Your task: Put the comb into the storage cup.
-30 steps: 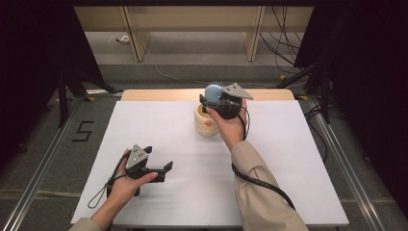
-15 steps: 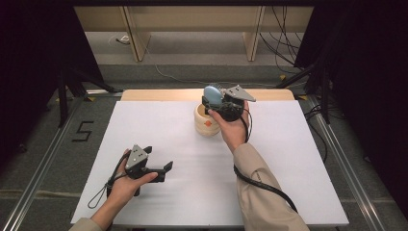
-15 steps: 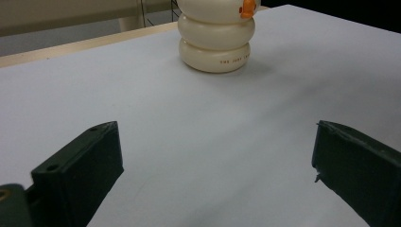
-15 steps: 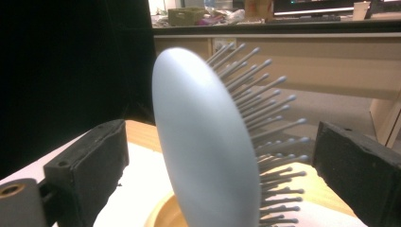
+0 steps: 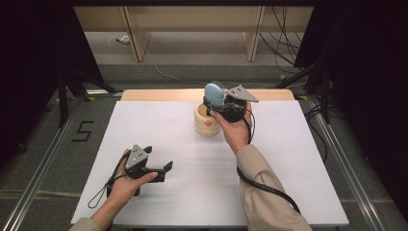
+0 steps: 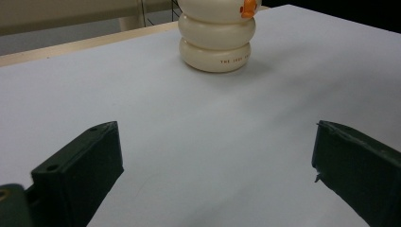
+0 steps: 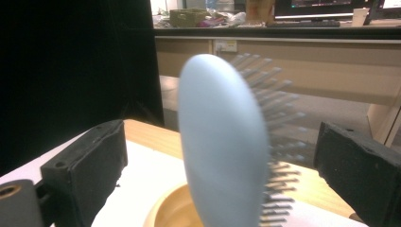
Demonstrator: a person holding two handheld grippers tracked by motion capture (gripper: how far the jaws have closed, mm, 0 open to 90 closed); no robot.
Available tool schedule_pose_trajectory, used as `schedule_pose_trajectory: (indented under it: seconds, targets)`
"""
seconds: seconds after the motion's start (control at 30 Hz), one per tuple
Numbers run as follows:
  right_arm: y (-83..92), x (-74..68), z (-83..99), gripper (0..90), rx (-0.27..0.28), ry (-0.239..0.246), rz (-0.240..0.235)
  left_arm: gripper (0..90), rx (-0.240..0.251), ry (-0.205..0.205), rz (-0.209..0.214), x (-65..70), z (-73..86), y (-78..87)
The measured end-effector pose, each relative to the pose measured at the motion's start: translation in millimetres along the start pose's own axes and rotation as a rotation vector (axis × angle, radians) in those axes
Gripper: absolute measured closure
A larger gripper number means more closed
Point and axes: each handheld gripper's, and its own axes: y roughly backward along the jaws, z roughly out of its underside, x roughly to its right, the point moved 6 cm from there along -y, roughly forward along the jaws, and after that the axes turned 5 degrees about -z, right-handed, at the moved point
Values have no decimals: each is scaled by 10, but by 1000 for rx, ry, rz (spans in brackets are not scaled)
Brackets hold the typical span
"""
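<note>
The right gripper (image 5: 215, 103) is hovering over the cream holder (image 5: 207, 120), which is standing toward the far edge of the tabletop (image 5: 288, 159), roughly midway along it. A pale blue hairbrush (image 5: 214, 92) is standing upright with its lower end down inside the holder's mouth, its head rising above the rim. In the right gripper view the brush (image 7: 222, 142) is sitting between the two black fingers (image 7: 90, 165), its smooth back turned toward the left one and its bristles pointing toward the right one. Both fingers are standing wide, with a clear gap on each side of the brush, so they are not touching it. The holder's wooden-coloured inside (image 7: 172, 210) is showing just beneath the brush head.

The left gripper (image 5: 163, 169) is resting low near the near left corner of the tabletop, well apart from the holder, held in the person's left hand (image 5: 126, 179). Its fingers (image 6: 82, 165) are spread wide over bare white surface, gripping nothing. In the left gripper view the holder (image 6: 217, 40) is appearing farther off as a stack of rounded cream rings with a small orange mark near its top and a line of small print on its lowest ring.
</note>
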Motion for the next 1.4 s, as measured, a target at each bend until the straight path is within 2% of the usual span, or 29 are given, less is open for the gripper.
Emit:
schedule_pose_trajectory:
  seconds: [0.6, 1.4]
  targets:
    - [141, 18, -7, 45, 3, 2, -8, 20, -1, 2, -1, -3, 3, -4]
    - [421, 48, -15, 40, -1, 34, -19, 18, 4, 7, -8, -16, -5, 1]
